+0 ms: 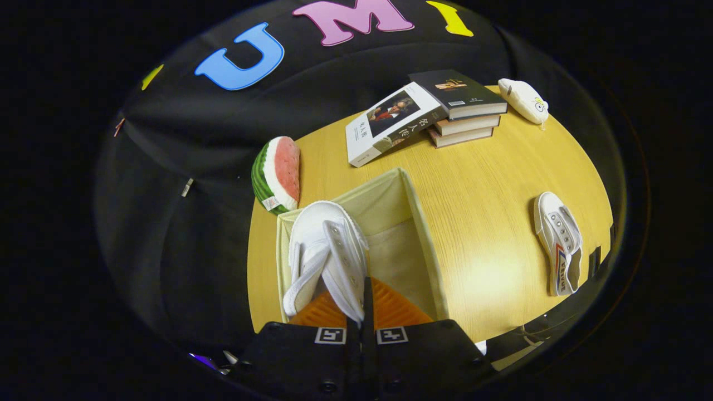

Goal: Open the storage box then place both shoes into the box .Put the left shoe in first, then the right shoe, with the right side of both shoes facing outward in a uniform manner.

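Observation:
My gripper (361, 312) is shut on a white canvas shoe (326, 253), pinching its heel edge between both fingers. The shoe hangs toe-forward over the left part of the open beige fabric storage box (423, 239), partly inside it. The box's lid is off and its pale floor shows to the right of the shoe. A second white shoe (558, 242) with a red and blue side stripe lies on the wooden table (490, 184), well to the right of the box, apart from the gripper.
A watermelon-slice plush (277, 175) leans just beyond the box's left corner. Beyond the box lie an open-faced book (392, 122) and a stack of books (465, 108). A small white plush (523, 100) sits at the far right of the table.

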